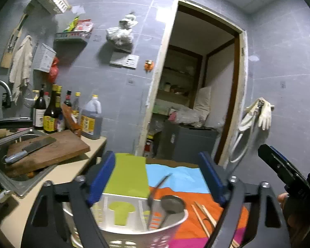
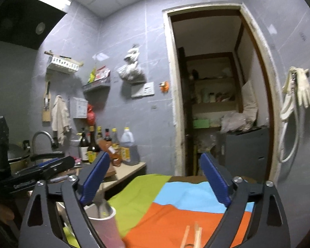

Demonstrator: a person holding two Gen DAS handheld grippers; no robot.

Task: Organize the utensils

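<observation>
A white perforated utensil holder point(image 1: 134, 227) stands on a green, blue and orange cloth point(image 1: 179, 177), just below my left gripper point(image 1: 157, 157). That gripper is open with nothing between its blue pads. A metal spoon point(image 1: 172, 204) and a second dark utensil point(image 1: 158, 186) stand in the holder. Wooden chopsticks point(image 1: 204, 215) lie on the orange patch to its right. In the right wrist view my right gripper point(image 2: 155, 157) is open and empty above the cloth point(image 2: 175, 212). There the holder point(image 2: 105, 223) is at lower left and the chopsticks point(image 2: 193, 237) at the bottom edge.
Left of the cloth, a wooden cutting board point(image 1: 57, 150) with a cleaver point(image 1: 31, 149) lies over a steel sink point(image 1: 16, 184). Sauce bottles point(image 1: 57, 111) stand by the wall. A doorway point(image 1: 198, 95) opens behind the table, and gloves point(image 1: 262, 111) hang at right.
</observation>
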